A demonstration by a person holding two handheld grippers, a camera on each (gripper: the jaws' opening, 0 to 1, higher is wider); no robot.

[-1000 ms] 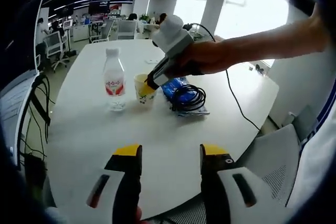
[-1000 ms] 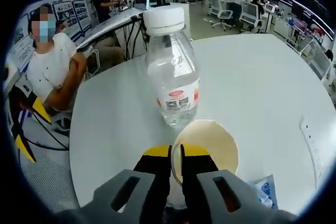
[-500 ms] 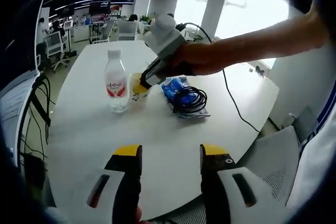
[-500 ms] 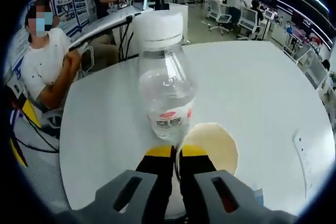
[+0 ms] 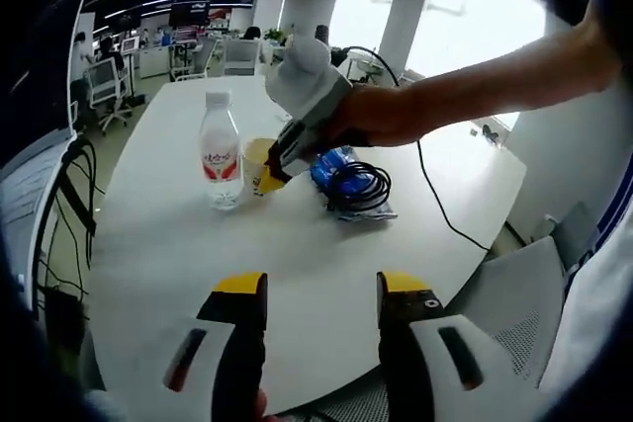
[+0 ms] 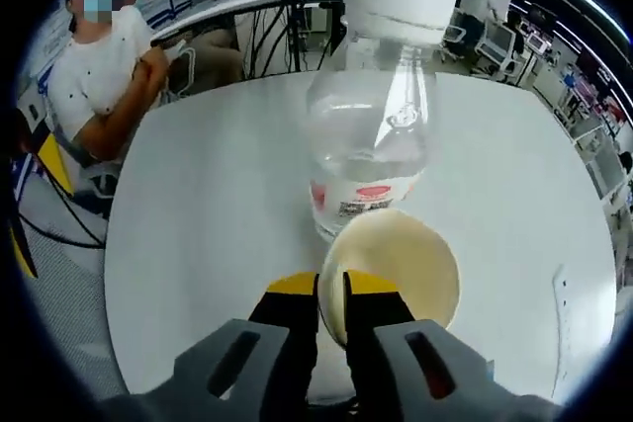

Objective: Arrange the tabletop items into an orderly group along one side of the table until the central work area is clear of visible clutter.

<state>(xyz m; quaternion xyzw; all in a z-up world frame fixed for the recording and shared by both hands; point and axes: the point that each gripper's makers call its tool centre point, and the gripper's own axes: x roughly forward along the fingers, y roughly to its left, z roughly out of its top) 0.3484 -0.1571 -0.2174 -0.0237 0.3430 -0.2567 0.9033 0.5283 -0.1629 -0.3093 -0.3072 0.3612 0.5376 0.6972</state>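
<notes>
A clear water bottle (image 5: 220, 159) with a white cap and red label stands on the white round table (image 5: 297, 264). Tight against its right side is a cream paper cup (image 5: 257, 159). My right gripper (image 6: 330, 289) is shut on the cup's near rim, with the cup (image 6: 396, 266) just before the bottle (image 6: 374, 116). From the left gripper view that right gripper (image 5: 274, 172) reaches in, held by a hand. My left gripper (image 5: 321, 289) hangs open over the table's near part, holding nothing. A blue packet (image 5: 336, 173) with a coiled black cable (image 5: 354, 185) on it lies right of the cup.
A black cord (image 5: 445, 195) trails off the table's right edge. A grey chair (image 5: 504, 303) stands at the near right. A seated person (image 6: 104, 86) is beyond the table's far edge in the right gripper view. Office desks and chairs fill the background.
The right gripper has carried the cup leftward until it sits against the bottle. The left gripper has not moved.
</notes>
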